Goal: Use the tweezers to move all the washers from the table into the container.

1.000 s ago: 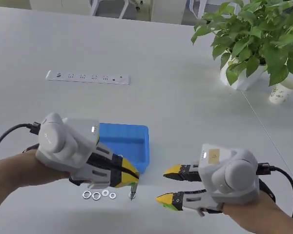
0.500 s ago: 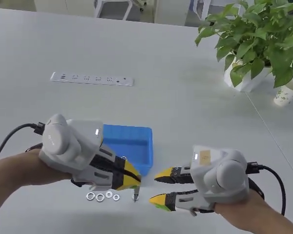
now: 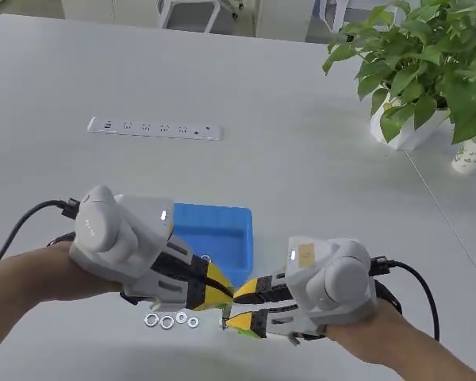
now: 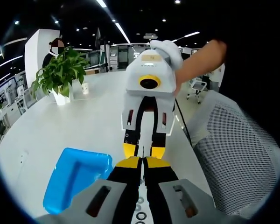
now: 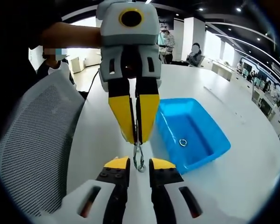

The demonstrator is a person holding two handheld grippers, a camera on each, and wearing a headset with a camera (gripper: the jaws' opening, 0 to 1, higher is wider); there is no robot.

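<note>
Wide grey desk (image 3: 301, 159); blue container (image 3: 222, 230) near its front edge, just behind both claws. Against a second ago: right claw (image 3: 239, 305) brought in from well apart to meet the left claw (image 3: 216, 287) tip to tip, jaws narrowed yet not closed, flanking the tweezers (image 5: 139, 149). Left claw clamped on those tweezers, points down at the desk. Probably a squeeze of the tweezers next, so no pickup yet. Head view: four washers (image 3: 171, 321) in a row on the desk, just left of the tips. Right gripper view: one washer (image 5: 183, 142) already in the container.
</note>
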